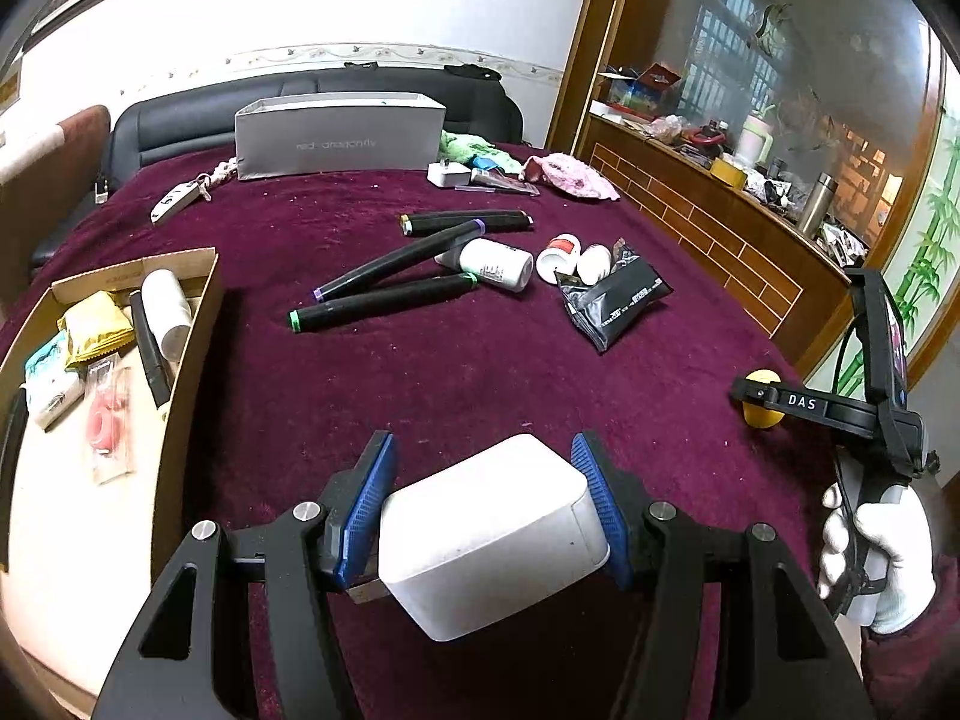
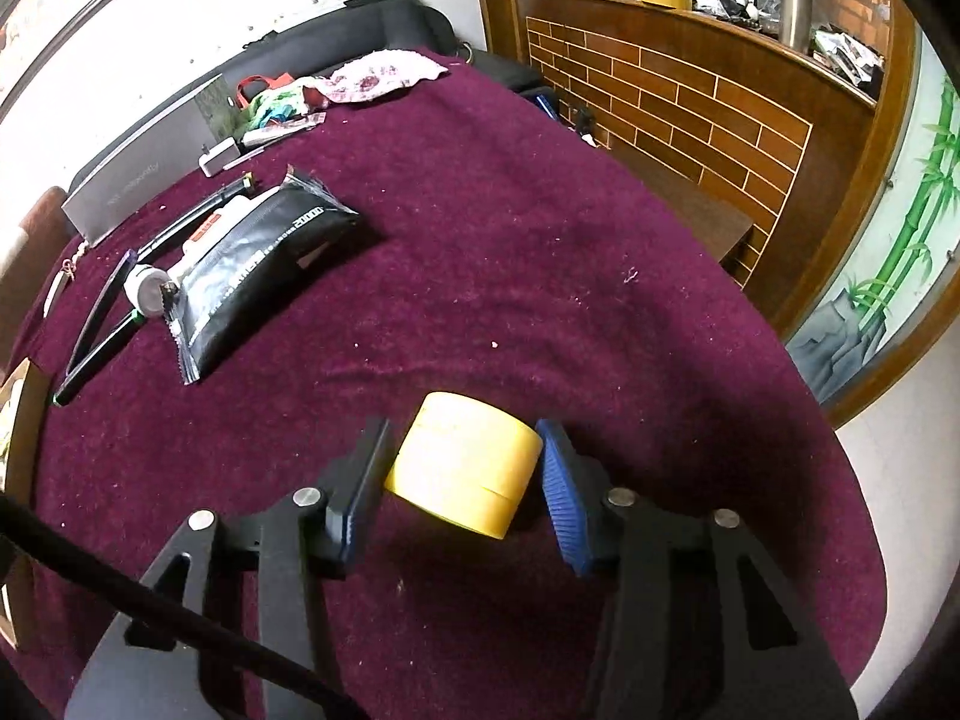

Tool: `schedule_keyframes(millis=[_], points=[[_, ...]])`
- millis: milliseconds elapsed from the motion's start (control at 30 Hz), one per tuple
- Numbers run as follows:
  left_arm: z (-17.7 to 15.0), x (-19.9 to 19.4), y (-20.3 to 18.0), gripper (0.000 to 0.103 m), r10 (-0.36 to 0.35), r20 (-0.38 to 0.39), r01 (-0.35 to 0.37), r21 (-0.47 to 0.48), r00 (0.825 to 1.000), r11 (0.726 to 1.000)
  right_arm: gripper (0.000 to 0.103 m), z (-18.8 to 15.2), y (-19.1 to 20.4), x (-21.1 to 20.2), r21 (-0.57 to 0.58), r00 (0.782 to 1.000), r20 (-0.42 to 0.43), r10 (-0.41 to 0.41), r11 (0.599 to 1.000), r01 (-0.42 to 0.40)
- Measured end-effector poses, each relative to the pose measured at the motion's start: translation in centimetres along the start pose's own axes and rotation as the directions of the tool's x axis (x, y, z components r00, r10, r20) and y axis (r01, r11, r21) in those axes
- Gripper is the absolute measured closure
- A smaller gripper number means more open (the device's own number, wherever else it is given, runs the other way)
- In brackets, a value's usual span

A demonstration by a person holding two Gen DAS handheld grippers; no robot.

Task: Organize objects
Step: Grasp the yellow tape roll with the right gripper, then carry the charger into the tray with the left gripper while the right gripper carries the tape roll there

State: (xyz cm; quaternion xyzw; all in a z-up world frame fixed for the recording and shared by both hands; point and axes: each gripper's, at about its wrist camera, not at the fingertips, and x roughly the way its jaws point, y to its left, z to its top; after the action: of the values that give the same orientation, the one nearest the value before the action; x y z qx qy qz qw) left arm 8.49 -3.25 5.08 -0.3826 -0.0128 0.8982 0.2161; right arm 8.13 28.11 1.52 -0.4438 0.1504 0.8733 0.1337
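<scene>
My left gripper (image 1: 483, 456) is shut on a white rounded block (image 1: 486, 534), its blue pads pressing on both sides, just above the maroon cloth (image 1: 480, 372). In the right wrist view my right gripper (image 2: 461, 429) has its pads against both sides of a yellow round container (image 2: 462, 474) that lies on its side on the cloth (image 2: 540, 270). From the left wrist view that right gripper (image 1: 757, 401) shows at the right edge, held by a white-gloved hand (image 1: 882, 546), with the yellow container (image 1: 763, 414) between its fingers.
An open cardboard box (image 1: 192, 324) with packets and a white bottle stands at the left. Three black markers (image 1: 384, 300), a white bottle (image 1: 498, 264), small jars (image 1: 561, 252) and a black pouch (image 1: 618, 300) lie mid-cloth. A grey box (image 1: 339, 135) stands behind; a wooden counter (image 1: 720, 228) borders the right.
</scene>
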Motion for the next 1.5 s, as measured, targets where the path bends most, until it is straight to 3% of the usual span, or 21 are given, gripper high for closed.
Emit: schedule_keyframes(millis=[200, 400, 633, 933, 1267, 1367, 1500], points=[[0.0, -0.6, 0.3, 0.049, -0.017, 0.010, 0.017, -0.014, 1.000, 1.000, 0.056, 0.0, 0.6, -1.1, -0.009, 0.998, 0.005, 0.059, 0.998, -0.059], [0.4, -3.1, 1.4, 0.049, -0.026, 0.067, 0.029, -0.049, 0.997, 0.998, 0.056, 0.0, 3.8, -2.9, -0.069, 0.990, 0.012, 0.139, 0.988, -0.138], [1.1, -7.1, 5.9, 0.049, 0.056, 0.142, -0.039, -0.125, 0.988, 0.991, 0.056, -0.1, 10.1, -5.1, -0.185, 0.966, 0.000, 0.258, 0.950, -0.253], [-0.4, -10.0, 14.8, 0.049, 0.252, 0.134, -0.211, -0.259, 0.958, 0.942, 0.056, -1.3, 22.3, -6.8, -0.345, 0.890, -0.113, 0.441, 0.823, -0.452], [-1.9, -9.0, 20.5, 0.049, 0.372, 0.037, -0.349, -0.274, 0.927, 0.896, 0.055, -5.7, 34.5, -6.0, -0.466, 0.798, -0.299, 0.522, 0.650, -0.600], [-2.0, -8.3, 21.6, 0.049, 0.385, 0.009, -0.369, -0.268, 0.923, 0.890, 0.055, -7.1, 37.2, -4.2, -0.469, 0.786, -0.357, 0.504, 0.631, -0.618], [-2.0, -7.8, 23.2, 0.049, 0.367, -0.018, -0.358, -0.273, 0.930, 0.893, 0.055, -8.5, 38.5, -2.6, -0.475, 0.784, -0.396, 0.479, 0.624, -0.621]])
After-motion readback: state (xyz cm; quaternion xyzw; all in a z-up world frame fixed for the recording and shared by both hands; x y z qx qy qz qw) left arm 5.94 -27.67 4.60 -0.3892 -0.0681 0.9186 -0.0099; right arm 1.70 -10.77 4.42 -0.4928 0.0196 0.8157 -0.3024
